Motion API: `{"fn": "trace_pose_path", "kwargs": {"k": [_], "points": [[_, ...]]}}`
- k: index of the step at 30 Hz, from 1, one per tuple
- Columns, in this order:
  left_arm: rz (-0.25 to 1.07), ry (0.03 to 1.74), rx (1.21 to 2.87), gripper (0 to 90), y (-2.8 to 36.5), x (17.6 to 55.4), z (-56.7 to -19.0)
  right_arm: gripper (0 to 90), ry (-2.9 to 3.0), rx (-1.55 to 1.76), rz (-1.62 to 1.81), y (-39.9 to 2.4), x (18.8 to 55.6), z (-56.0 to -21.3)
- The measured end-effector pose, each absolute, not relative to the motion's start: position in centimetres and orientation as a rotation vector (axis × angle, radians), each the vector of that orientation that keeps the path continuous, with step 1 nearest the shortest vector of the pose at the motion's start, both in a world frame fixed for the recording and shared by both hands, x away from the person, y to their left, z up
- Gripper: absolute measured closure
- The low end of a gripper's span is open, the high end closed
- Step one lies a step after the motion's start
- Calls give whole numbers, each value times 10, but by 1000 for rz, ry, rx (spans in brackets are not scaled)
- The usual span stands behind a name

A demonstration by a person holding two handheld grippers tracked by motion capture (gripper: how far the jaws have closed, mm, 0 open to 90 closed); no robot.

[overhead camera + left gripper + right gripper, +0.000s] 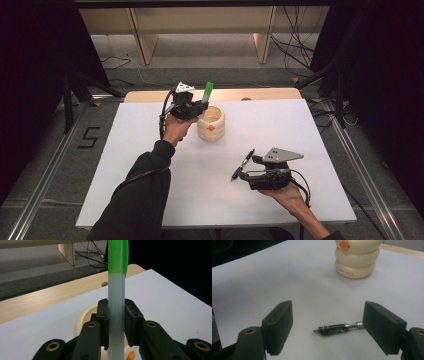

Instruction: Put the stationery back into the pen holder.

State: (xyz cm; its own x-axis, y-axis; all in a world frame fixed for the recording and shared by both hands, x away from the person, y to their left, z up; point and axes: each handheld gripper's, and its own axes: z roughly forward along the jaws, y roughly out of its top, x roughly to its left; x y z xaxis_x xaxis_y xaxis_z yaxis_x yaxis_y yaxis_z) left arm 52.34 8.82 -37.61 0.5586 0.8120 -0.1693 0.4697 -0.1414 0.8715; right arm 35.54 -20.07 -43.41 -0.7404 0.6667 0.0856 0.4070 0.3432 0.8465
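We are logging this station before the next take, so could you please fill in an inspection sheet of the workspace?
Surface: white table top on a wooden table, flat.
Job's things: green-capped marker held upright over the cream ringed holder; black pen lying on the top.
Clutter: nothing seen.
Grippers: left gripper shut on the marker; right gripper open, jaws either side of the pen.
Cables: black cable trailing from the left gripper; loose cables on the floor behind.
Surroundings: wooden shelving, dark curtains.
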Motion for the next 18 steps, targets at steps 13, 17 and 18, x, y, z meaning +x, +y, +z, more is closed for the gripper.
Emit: {"fn": "trace_pose_path", "kwargs": {"k": [13, 17, 18], "points": [[432, 1079, 1745, 757, 80, 538, -385, 246, 2341, 952, 1360, -200, 356, -435], [438, 1083, 1758, 757, 77, 541, -388, 246, 2340, 953, 1361, -201, 356, -435], [435, 1088, 1751, 757, 77, 541, -389, 247, 2340, 953, 1362, -201, 356, -435]]}}
